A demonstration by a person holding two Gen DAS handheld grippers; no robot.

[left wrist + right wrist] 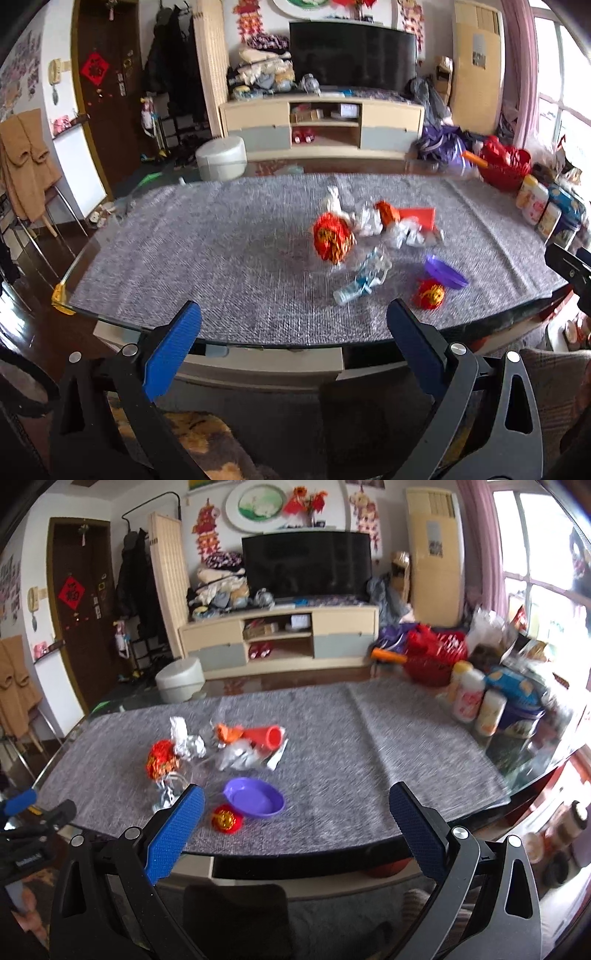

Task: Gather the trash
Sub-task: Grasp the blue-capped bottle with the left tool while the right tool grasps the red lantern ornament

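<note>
Hovering at the near edge of the bench (332,731), you hold both grippers back from the trash, so the step in hand is the approach before a first pick. Your left gripper (293,328) has its fingers (173,350) spread wide with nothing between them; your right gripper (297,812) is the same, fingers (177,830) apart and empty.

The trash sits mid-bench on the grey cloth, left of centre in the right view. Counting it: one purple dish (255,796), one small red ball (226,819) just near of the dish, one larger red-gold wad (162,761), one crushed clear bottle (364,277), one red cup (267,736) lying on its side, one orange scrap (227,732), and about three foil crumples (186,744), though blur makes that count unsure.

No bin is plainly visible, so judge where the pieces go first. The red ball is nearest your right gripper; reaching forward and down, then closing on it, looks the simplest start.
</note>
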